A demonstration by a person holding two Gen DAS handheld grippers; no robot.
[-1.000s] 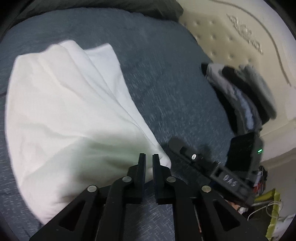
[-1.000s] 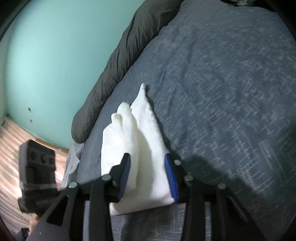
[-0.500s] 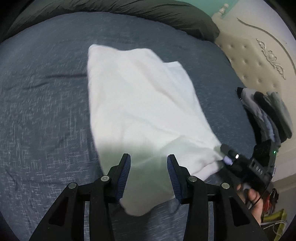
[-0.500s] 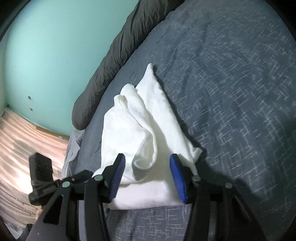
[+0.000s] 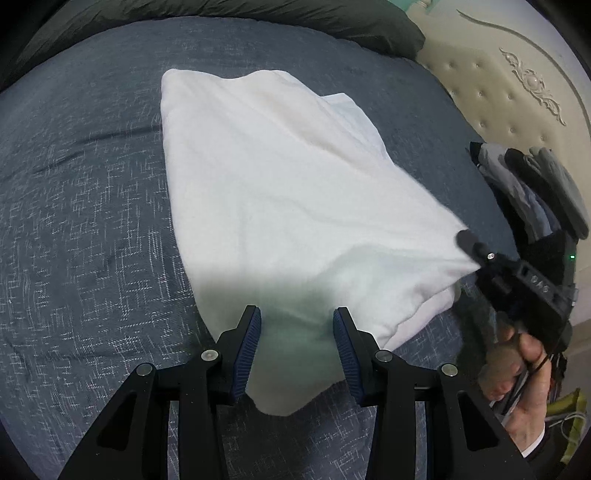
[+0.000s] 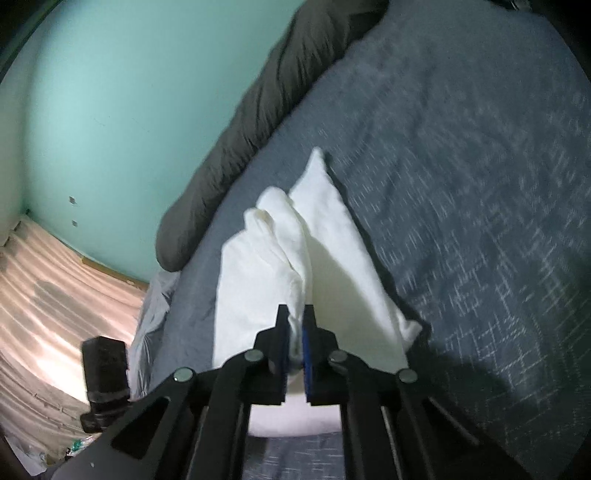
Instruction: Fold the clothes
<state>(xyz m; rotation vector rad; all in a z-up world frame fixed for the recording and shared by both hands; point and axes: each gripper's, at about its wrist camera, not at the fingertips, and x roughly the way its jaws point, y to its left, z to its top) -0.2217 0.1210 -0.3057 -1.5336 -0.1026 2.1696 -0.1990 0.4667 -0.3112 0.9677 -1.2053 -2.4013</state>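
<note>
The white cloth's [image 6: 332, 280] near edge is hidden under the right gripper [image 6: 294, 332]. Ahead of it the bedspread [image 6: 461, 166] blurs. The clothes pile [image 5: 535, 192] is too dim to sort.

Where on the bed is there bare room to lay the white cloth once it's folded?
Bare bedspread spreads wide between the white cloth and the dark rolled duvet. The right wrist view shows more beyond the cloth. Crowded: the headboard side, with piled dark clothes and the right claw pinching the cloth.
</note>
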